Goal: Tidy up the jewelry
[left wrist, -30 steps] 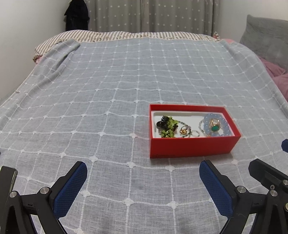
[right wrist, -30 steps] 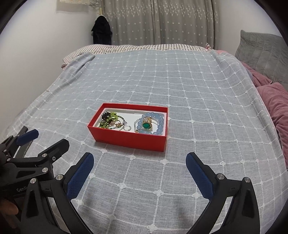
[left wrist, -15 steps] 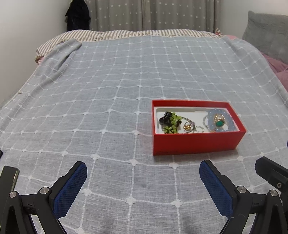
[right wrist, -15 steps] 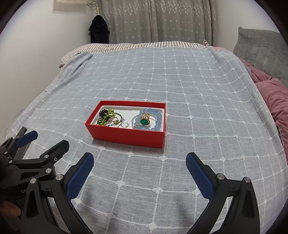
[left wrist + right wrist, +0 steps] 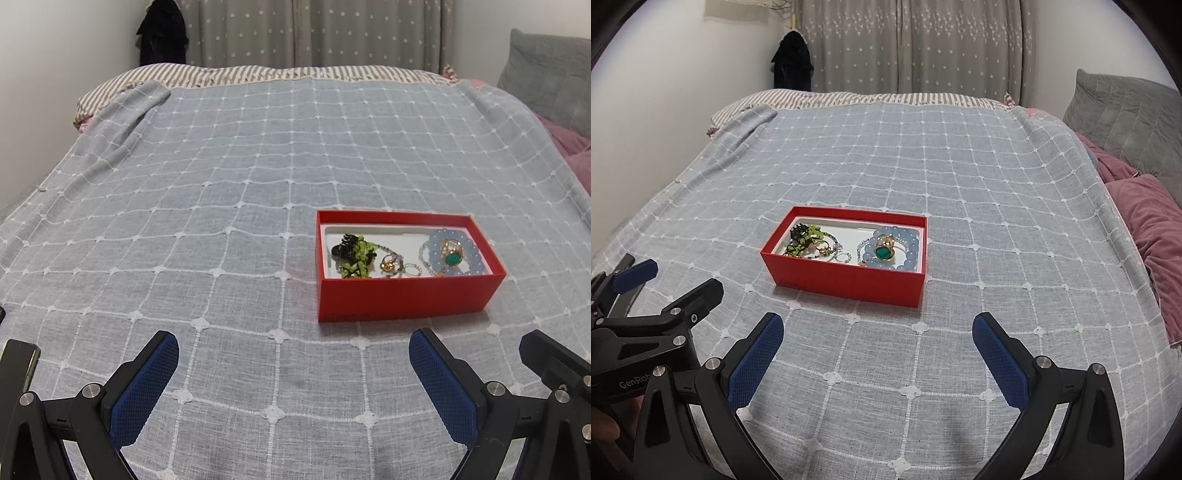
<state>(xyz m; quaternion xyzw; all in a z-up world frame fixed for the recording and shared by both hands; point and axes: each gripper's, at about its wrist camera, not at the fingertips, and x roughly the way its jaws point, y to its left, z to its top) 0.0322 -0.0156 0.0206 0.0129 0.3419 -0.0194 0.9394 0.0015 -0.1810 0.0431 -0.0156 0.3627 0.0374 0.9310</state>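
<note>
My left gripper (image 5: 293, 384) and right gripper (image 5: 877, 363) both have blue-padded jaws spread wide, nothing held, hovering over the grey-blue white-grid bedspread (image 5: 221, 192). Ahead, the shallow red rectangular cardboard box (image 5: 849, 284) sits on the spread, apart from both. Inside it: green bead cluster with black clip (image 5: 803, 236) left, pale blue bead bracelet (image 5: 908, 254) around a gold green-stone ring (image 5: 884, 252) right. Farther back, grey star-print curtains (image 5: 923, 44).

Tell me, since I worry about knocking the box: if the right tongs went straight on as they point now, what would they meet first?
Probably the bedspread just short of the red box, then the box's near wall. The right tongs are open, empty and angled down, with the box nearly centred ahead; depth is hard to judge.
</note>
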